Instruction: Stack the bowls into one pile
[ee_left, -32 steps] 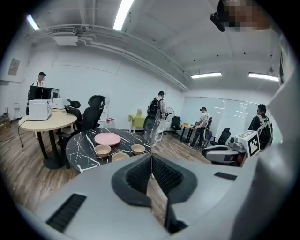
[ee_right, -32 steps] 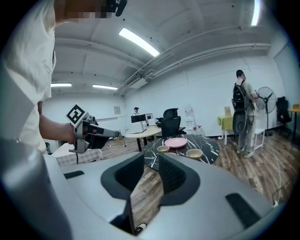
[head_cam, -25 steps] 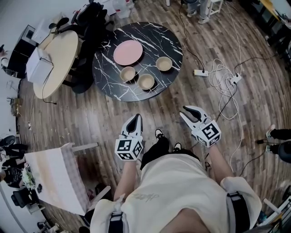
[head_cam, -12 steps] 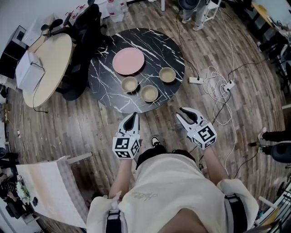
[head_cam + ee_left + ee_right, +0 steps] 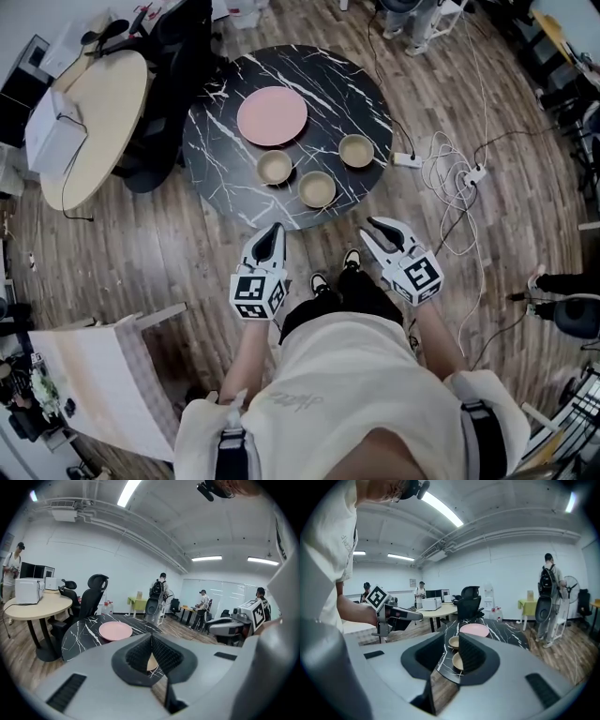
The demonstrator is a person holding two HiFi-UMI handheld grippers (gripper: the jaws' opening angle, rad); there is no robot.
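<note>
Three tan bowls stand apart on the round black marble table (image 5: 216, 141): a left bowl (image 5: 275, 166), a near bowl (image 5: 317, 188) and a right bowl (image 5: 356, 150). Behind them lies a pink plate (image 5: 272, 115). Both grippers hang in the air just short of the table's near edge. My left gripper (image 5: 273, 232) is shut and empty; in its own view a sliver of bowl (image 5: 151, 663) shows under the touching pads. My right gripper (image 5: 380, 228) is open and empty; two bowls (image 5: 453, 642) (image 5: 457, 662) show between its jaws.
A beige round table (image 5: 103, 112) with a white box (image 5: 52, 127) stands left of the marble table, black office chairs (image 5: 178, 47) between them. A power strip and cables (image 5: 450, 159) lie on the wood floor to the right. People stand far off in the room (image 5: 161, 592).
The person has stepped toward the marble table, so the table and bowls now lie closer to both grippers. The jaws have kept their states.
</note>
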